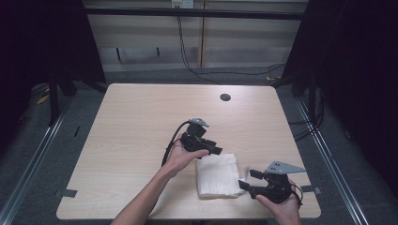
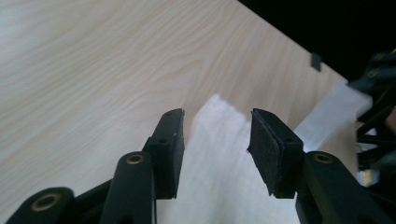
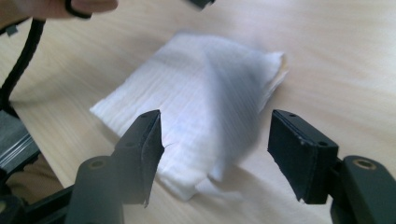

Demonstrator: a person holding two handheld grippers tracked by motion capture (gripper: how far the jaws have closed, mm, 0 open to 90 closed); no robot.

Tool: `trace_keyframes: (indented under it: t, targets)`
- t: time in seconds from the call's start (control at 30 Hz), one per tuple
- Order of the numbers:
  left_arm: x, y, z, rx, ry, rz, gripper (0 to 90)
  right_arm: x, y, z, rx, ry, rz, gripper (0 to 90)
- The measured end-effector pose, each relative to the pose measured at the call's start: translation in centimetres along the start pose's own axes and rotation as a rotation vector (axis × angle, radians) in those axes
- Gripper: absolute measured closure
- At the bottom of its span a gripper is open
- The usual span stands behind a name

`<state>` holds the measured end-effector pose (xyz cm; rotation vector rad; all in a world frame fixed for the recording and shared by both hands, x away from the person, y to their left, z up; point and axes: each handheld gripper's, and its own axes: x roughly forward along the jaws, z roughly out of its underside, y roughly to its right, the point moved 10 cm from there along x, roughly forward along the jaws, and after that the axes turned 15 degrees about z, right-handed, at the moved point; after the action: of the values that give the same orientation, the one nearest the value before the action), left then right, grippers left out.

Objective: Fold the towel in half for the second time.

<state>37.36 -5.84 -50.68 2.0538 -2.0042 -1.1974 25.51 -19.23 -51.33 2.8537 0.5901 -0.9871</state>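
Jaws stood apart on your left gripper (image 1: 212,149), empty above the far edge of the folded white cloth square (image 1: 217,175) on the pale wooden table (image 1: 141,122); your right gripper (image 1: 248,178) gaped beside its near corner. Folding looked finished; next, draw both clear. No writing was legible.

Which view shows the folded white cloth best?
The right gripper view: the cloth lies nearly whole beyond the open fingers, folds and layered edges visible, though slightly blurred. The high view shows its full outline but small. The left gripper view shows a part of it between the fingers.
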Motion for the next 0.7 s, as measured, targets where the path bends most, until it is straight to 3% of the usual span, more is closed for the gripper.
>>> trace_keyframes:
  t: [0.17, 0.27, 0.3, 0.33, 0.37, 0.43, 0.5, 0.63, 0.7]
  targets:
    - [-3.2, -0.4, 1.3, 0.037, 0.025, -0.047, 52.2, -0.3, 1.9, -1.3, 0.016, 0.025, 0.048, 34.9]
    - [-5.0, -0.4, 2.6, 0.033, 0.038, -0.051, 50.8, 0.2, 2.4, -2.1, 0.005, 0.026, 0.055, 34.9]
    - [-5.4, -0.5, 3.2, 0.033, 0.023, -0.059, 52.4, 0.4, 2.7, -2.6, 0.007, 0.028, 0.061, 34.9]
    - [-6.0, -0.8, 3.6, 0.036, 0.023, -0.094, 52.8, 0.6, 3.0, -3.1, 0.003, 0.036, 0.064, 36.0]
    - [-6.5, -0.9, 3.9, 0.033, 0.027, -0.1, 52.8, 0.7, 3.3, -3.8, -0.004, 0.057, 0.076, 36.7]
    - [-7.9, -1.1, 4.6, 0.021, 0.056, -0.107, 51.3, 0.7, 3.9, -5.1, 0.029, 0.104, 0.083, 36.6]
    - [-9.2, -1.2, 5.4, 0.019, 0.05, -0.123, 48.0, 0.9, 4.2, -5.8, 0.034, 0.111, 0.082, 36.6]
    - [-11.7, -1.1, 7.0, -0.005, 0.09, -0.174, 46.9, 1.5, 4.7, -5.7, 0.038, 0.1, 0.084, 36.4]
    - [-12.6, -0.9, 8.2, -0.018, 0.084, -0.184, 46.9, 1.6, 5.2, -5.3, 0.037, 0.096, 0.093, 35.9]
